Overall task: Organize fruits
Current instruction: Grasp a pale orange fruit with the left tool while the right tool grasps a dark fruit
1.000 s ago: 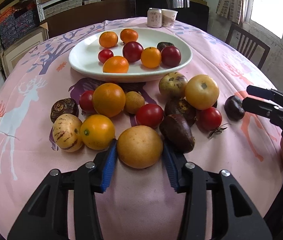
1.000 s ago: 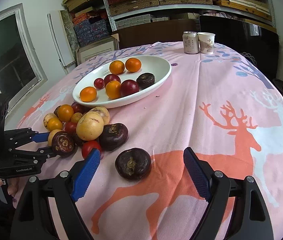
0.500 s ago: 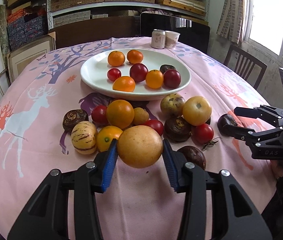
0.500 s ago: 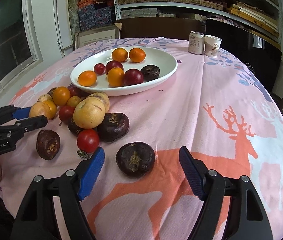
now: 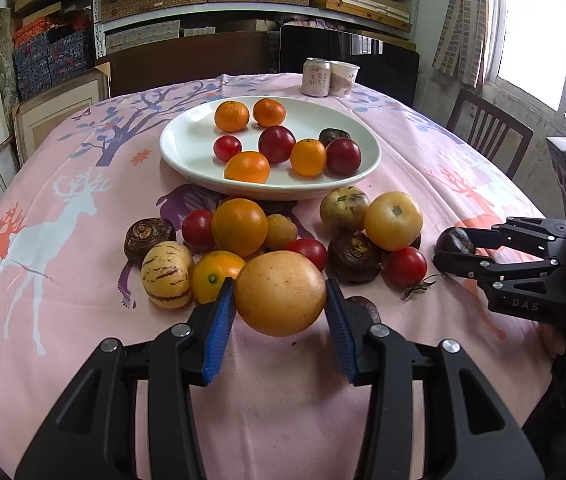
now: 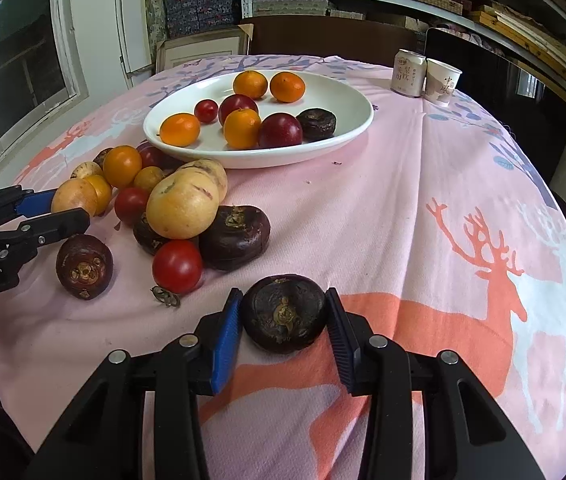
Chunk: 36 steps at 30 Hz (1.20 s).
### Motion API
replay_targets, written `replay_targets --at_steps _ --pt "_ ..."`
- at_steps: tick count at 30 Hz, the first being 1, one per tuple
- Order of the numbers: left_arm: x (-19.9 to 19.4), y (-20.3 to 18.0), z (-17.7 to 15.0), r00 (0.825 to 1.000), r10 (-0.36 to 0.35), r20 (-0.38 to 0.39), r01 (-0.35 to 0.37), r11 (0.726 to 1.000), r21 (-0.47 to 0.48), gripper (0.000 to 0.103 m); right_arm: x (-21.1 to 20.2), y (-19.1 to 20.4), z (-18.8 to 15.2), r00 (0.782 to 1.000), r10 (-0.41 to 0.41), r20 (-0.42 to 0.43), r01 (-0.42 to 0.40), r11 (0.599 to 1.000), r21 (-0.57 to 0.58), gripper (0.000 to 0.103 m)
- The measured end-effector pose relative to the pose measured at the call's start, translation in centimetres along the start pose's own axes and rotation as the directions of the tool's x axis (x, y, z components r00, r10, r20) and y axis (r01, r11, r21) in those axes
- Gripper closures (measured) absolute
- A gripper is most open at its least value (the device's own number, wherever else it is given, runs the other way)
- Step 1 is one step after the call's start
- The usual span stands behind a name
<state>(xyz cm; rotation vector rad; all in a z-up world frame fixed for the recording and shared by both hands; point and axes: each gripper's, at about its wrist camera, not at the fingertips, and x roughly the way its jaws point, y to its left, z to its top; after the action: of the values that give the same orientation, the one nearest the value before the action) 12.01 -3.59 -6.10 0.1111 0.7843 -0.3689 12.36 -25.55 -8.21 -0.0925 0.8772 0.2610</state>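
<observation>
My left gripper [image 5: 279, 316] is shut on a round yellow-orange fruit [image 5: 280, 293] and holds it above the tablecloth, in front of the fruit pile. My right gripper [image 6: 283, 330] is shut on a dark purple fruit [image 6: 284, 312] that rests on the cloth. A white plate [image 5: 187, 148] beyond the pile holds several oranges, red plums and one dark fruit. Loose fruit [image 5: 239, 226] lies between the plate and me. The right gripper also shows in the left wrist view [image 5: 449, 250], and the left gripper in the right wrist view [image 6: 59, 212].
A drink can [image 5: 316, 77] and a paper cup [image 5: 343, 78] stand at the far table edge. A dark fruit [image 6: 84, 266] lies apart, below the left gripper. Chairs [image 5: 487, 132] stand around the table, shelves behind.
My left gripper has lifted the yellow-orange fruit off the cloth. My right gripper has moved forward and closed on the dark purple fruit.
</observation>
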Motion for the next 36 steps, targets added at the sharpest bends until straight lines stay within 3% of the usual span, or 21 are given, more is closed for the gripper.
replay_targets --at_steps 36 --pt "-1.0 1.1 0.1 0.999 -0.029 0.038 0.031 0.998 -0.048 0.059 -1.4 -1.2 -0.2 0.996 0.045 0.077 -0.049 0.997 0.060 0.061"
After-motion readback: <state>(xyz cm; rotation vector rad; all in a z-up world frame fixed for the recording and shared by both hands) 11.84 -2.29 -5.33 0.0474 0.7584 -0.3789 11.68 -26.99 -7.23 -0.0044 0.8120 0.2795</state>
